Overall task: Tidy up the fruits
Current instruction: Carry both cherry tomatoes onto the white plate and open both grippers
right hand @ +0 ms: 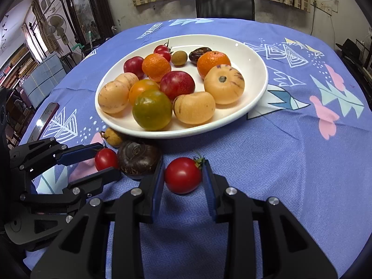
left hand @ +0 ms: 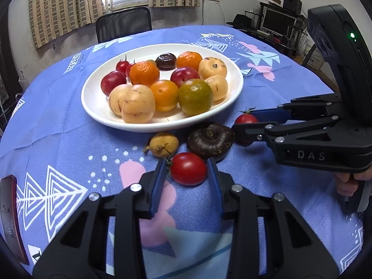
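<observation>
A white plate [left hand: 96, 97] [right hand: 252, 53] on the blue tablecloth holds several oranges, plums, pale melons, cherry tomatoes and a dark bulb. In front of it lie a small yellow fruit [left hand: 164, 144] [right hand: 113, 136] and a dark brown bulb [left hand: 210, 139] [right hand: 138, 159]. My left gripper [left hand: 186, 164] [right hand: 108, 159] is shut on a red cherry tomato [left hand: 188, 169] [right hand: 105, 158] that rests on the cloth just left of the bulb. My right gripper [right hand: 183, 165] [left hand: 244, 121] is shut on a second cherry tomato [right hand: 183, 175] [left hand: 246, 118], right of the bulb, also on the cloth.
A red-cased phone [left hand: 9, 220] [right hand: 46, 116] lies at the table's left edge. A black chair [left hand: 123, 23] [right hand: 225, 4] stands behind the table. Bare cloth [right hand: 290, 162] stretches to the right of the plate. A hand [left hand: 348, 183] holds the right gripper's handle.
</observation>
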Demonstrator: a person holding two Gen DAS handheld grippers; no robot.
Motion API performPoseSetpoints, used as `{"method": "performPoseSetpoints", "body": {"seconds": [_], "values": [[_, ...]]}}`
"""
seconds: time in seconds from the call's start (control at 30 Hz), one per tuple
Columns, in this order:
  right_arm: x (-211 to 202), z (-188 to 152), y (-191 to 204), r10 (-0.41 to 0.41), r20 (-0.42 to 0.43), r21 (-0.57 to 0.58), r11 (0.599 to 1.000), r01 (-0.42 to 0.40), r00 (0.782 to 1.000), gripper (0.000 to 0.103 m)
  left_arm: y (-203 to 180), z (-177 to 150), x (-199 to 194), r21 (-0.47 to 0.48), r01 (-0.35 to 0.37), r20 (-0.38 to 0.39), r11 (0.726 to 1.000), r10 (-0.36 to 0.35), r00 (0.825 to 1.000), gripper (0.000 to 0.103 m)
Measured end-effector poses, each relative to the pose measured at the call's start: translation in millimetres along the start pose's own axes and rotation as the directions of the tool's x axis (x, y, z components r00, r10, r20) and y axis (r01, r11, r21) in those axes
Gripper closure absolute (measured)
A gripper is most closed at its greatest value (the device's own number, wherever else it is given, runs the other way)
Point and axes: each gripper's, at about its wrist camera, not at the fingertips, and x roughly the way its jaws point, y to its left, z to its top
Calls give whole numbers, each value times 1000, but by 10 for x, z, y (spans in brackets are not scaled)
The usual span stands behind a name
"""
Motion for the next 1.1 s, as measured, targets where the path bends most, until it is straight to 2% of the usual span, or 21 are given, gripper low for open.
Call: {"method": "performPoseSetpoints", "body": {"seconds": [0.63, 1.1], "values": [[-46, -13, -13, 6, -5, 1, 1000, -6, 1000, 71, 91, 32, -164, -31, 19, 44, 999, -18, 999, 67], [-254, -11, 50, 31, 48, -11, 999, -31, 998, 71, 127, 83, -369, -53, 29, 100, 998, -24, 995, 67]]}}
